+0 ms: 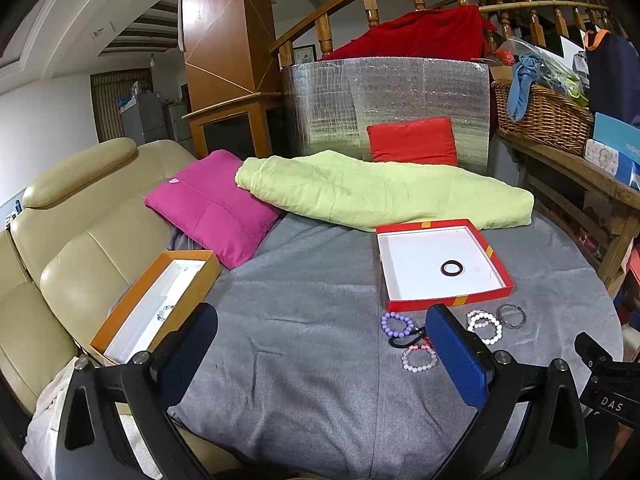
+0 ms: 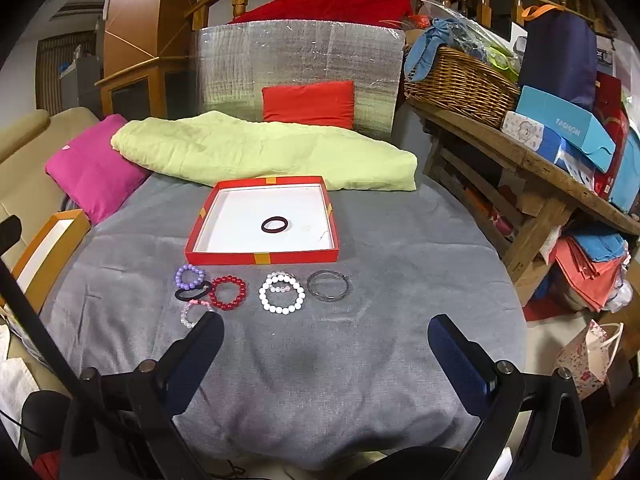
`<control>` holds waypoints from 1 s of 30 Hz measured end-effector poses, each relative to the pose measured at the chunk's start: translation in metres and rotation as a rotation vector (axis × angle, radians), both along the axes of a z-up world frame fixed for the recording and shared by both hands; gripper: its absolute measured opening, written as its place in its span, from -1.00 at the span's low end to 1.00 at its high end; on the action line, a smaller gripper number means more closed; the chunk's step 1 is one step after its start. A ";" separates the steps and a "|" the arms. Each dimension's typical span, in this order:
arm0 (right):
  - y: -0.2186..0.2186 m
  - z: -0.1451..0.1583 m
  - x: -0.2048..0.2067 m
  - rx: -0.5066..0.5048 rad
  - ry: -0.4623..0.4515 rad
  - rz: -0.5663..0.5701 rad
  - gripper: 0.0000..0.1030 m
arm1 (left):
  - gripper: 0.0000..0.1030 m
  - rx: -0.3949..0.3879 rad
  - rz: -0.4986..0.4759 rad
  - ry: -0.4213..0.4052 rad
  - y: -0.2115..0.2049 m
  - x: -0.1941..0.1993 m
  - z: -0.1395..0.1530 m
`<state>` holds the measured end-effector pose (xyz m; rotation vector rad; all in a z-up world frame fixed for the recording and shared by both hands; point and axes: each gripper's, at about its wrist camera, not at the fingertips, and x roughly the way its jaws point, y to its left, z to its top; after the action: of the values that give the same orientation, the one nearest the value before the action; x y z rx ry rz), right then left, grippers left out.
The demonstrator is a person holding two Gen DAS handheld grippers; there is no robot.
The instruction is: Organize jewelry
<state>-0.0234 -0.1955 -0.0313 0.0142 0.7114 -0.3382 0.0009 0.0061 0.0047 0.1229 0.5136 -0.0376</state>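
A round table under a grey cloth (image 2: 360,380) carries a shallow red square box lid with a white floor (image 2: 262,257), and 1 dark maroon ring bangle (image 2: 274,225) lies inside it, right of centre. Just in front of the lid, a loose row of bracelets rests on the cloth: a lilac bead bracelet (image 2: 189,275) touching a black hair tie (image 2: 192,292), a red bead bracelet (image 2: 227,292), a pale pink bead bracelet (image 2: 188,314), a white bead bracelet (image 2: 281,296) overlapping a smaller clear one, and a grey translucent bangle (image 2: 329,285). At the table's left edge sits a long orange box with a white lining (image 1: 156,304), small trinkets inside.

The left gripper (image 1: 320,344) and right gripper (image 2: 326,344) both hover over the cloth, jaws spread wide and holding nothing.
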 end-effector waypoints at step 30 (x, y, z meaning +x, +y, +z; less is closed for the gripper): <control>0.001 -0.009 0.006 0.012 0.022 -0.004 1.00 | 1.00 0.012 0.002 0.003 0.002 0.001 -0.005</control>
<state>-0.0174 -0.1947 -0.0400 0.0237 0.7354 -0.3387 0.0022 0.0083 -0.0001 0.1344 0.5165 -0.0323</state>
